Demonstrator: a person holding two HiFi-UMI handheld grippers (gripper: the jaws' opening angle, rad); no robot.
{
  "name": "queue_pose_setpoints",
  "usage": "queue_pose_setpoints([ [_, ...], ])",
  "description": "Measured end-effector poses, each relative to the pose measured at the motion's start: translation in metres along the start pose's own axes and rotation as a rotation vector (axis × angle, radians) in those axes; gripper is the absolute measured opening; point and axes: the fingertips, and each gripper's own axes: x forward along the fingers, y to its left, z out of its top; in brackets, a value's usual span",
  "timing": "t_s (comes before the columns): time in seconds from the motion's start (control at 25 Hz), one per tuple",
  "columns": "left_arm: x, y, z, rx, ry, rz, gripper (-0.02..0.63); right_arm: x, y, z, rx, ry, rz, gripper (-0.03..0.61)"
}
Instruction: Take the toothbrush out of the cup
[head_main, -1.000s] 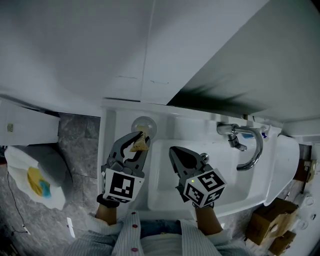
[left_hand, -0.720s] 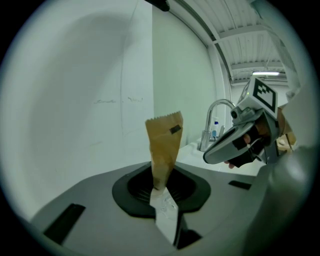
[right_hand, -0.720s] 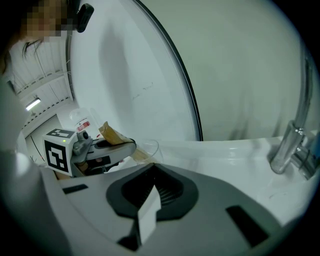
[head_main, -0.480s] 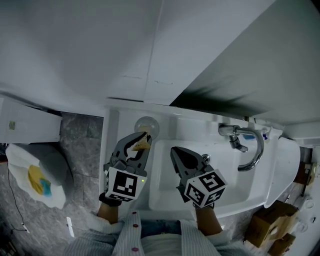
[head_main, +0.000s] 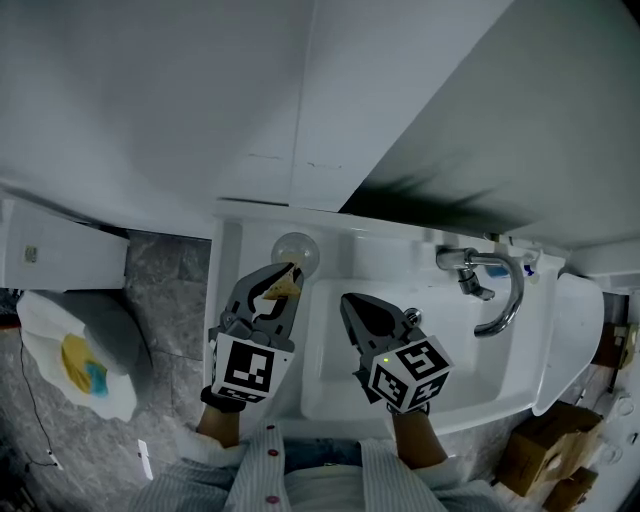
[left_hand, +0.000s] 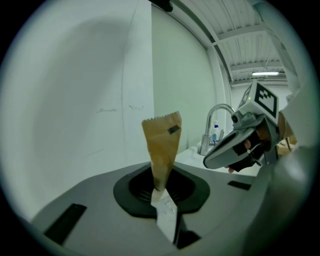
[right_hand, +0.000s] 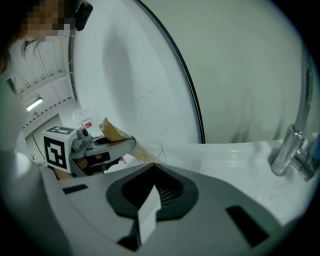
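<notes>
**Camera positions: three views at one sink**

- Head view: set high, looking steeply down on the sink (head_main: 345, 385). Both grippers sit near the bottom edge, with the wall (head_main: 200, 90) beyond.
- Left gripper view: rides on the left gripper (left_hand: 162, 197), close behind its jaws, which are closing on the toothbrush packet (left_hand: 161, 150) between them. It faces the wall.
- Right gripper view: the same close seat on the right gripper (right_hand: 149, 202), facing across the sink.
- Shared: each gripper view catches the other gripper. All three show the tap (head_main: 500, 290) and the packet.
</notes>
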Motion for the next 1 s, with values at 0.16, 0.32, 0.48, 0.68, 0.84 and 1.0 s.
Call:
queue_pose_setpoints([
  [0.16, -0.005, 0.001, 0.008, 0.003, -0.014, 0.01, 0.043, -0.002, 0.004, 0.004, -0.007, -0.012, 0.005, 0.011],
  [0.32, -0.014, 0.001, 0.02, 0.007, -0.035, 0.024, 0.041, -0.007, 0.01, 0.009, -0.017, -0.031, 0.009, 0.011],
  [0.48, -0.024, -0.001, 0.034, 0.004, -0.066, 0.041, 0.041, -0.014, 0.018, 0.013, -0.029, -0.055, 0.022, 0.011],
  [0.68, -0.041, -0.009, 0.054, 0.017, -0.1, 0.058, 0.041, -0.027, 0.028, 0.015, -0.042, -0.076, 0.037, 0.011],
  [0.84, -0.056, -0.016, 0.069, 0.021, -0.132, 0.07, 0.041, -0.036, 0.035, 0.019, -0.058, -0.105, 0.048, 0.011],
  [1.0, -0.071, -0.026, 0.084, 0.019, -0.161, 0.073, 0.041, -0.047, 0.043, 0.024, -0.076, -0.134, 0.06, 0.011],
])
